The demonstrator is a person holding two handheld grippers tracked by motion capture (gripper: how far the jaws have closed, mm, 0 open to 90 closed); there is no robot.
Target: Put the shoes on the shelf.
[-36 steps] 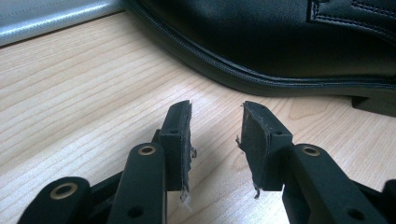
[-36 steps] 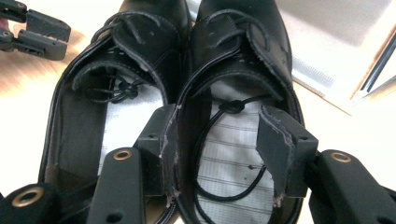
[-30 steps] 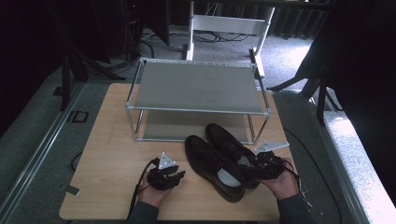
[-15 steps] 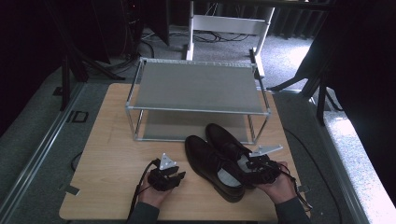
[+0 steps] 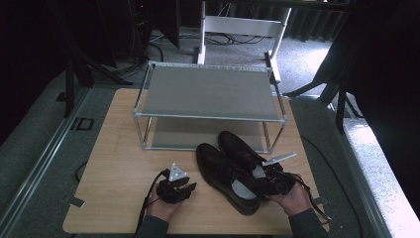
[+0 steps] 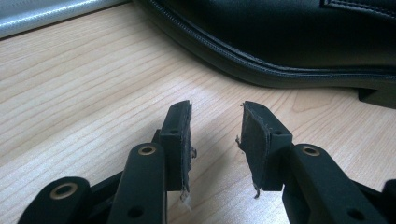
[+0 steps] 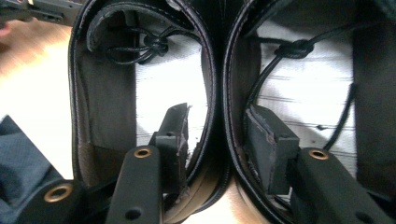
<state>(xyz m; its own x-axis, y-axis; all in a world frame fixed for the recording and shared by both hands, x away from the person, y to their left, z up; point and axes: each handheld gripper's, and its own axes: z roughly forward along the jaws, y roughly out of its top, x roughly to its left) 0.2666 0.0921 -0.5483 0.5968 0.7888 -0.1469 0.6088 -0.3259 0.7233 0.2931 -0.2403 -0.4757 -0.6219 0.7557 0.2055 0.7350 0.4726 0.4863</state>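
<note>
Two black leather lace-up shoes stand side by side on the wooden table (image 5: 119,163), the left shoe (image 5: 223,178) and the right shoe (image 5: 240,148), toes toward the rack. My right gripper (image 5: 262,181) is at their heels. In the right gripper view it (image 7: 217,126) has one jaw inside each shoe (image 7: 102,93) (image 7: 303,93), with the two adjoining side walls between them. Its jaws have just been closing, and a thin gap still shows at the left pad (image 7: 180,135). My left gripper (image 5: 190,186) rests open on the table, left of the shoes, with nothing between its jaws (image 6: 215,126). The shoe's sole edge (image 6: 289,37) lies just ahead of it.
A two-tier metal shoe rack (image 5: 208,91) stands at the back of the table, both shelves bare. The shoe toes reach near its lower shelf. Behind the table stand a white frame (image 5: 242,25) and dark stands on the grey floor.
The right hand has shifted slightly left and settled over the shoes' heels. The left hand and both shoes have stayed put.
</note>
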